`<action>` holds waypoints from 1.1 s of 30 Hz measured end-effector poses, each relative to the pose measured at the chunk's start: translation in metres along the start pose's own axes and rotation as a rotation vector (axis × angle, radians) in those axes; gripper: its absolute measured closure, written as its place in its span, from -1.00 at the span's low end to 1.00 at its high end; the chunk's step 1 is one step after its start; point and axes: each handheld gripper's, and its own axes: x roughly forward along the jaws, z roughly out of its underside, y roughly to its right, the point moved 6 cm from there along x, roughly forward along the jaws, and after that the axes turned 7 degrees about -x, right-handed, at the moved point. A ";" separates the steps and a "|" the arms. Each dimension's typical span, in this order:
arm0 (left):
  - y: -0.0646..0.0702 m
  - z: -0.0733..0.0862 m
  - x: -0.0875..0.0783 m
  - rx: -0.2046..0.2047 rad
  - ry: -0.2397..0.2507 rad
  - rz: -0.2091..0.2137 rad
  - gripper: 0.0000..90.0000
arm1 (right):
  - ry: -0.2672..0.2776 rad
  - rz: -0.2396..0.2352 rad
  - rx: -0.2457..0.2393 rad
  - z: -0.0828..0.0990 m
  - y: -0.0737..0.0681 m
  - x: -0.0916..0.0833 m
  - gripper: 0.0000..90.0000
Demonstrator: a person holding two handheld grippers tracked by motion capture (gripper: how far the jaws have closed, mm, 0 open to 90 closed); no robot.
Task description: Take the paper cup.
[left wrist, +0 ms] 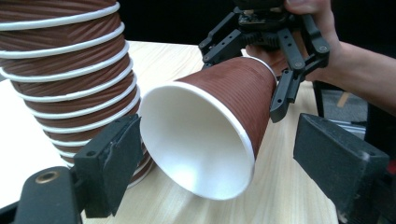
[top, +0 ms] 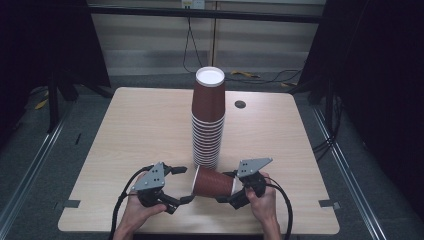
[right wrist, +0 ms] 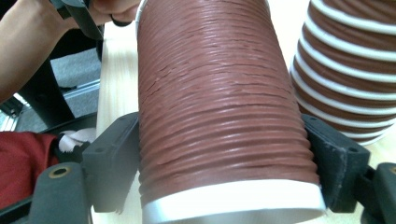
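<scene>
So right now I've got one ribbed brown paper cup [top: 212, 182] lying sideways between my two hands, just in front of the tall stack of upside-down cups [top: 208, 120] in the middle of the wooden table [top: 135, 130]. My right gripper [top: 231, 192] has its jaws pressed against both sides of the cup near the base end, and the cup looks lifted just off the tabletop. The cup's long axis runs left-right across me, with the open white mouth pointing straight at my left gripper [top: 182, 185].

That's the relation that matters here, I reckon: in the left gripper view the mouth [left wrist: 196, 140] sits right between my left jaws, which are spread wide with nothing in them, one jaw either side of the rim and neither touching it as far as I can tell. Left hand is the one nearest the rim, so if it's a handover, that's the side to pinch from. The stack is just beside the cup, so I'd watch for bumping it.
</scene>
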 end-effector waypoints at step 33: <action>-0.002 0.010 0.004 -0.056 0.049 0.016 -0.66 | 0.287 -0.040 -0.024 0.004 -0.003 0.001 -0.55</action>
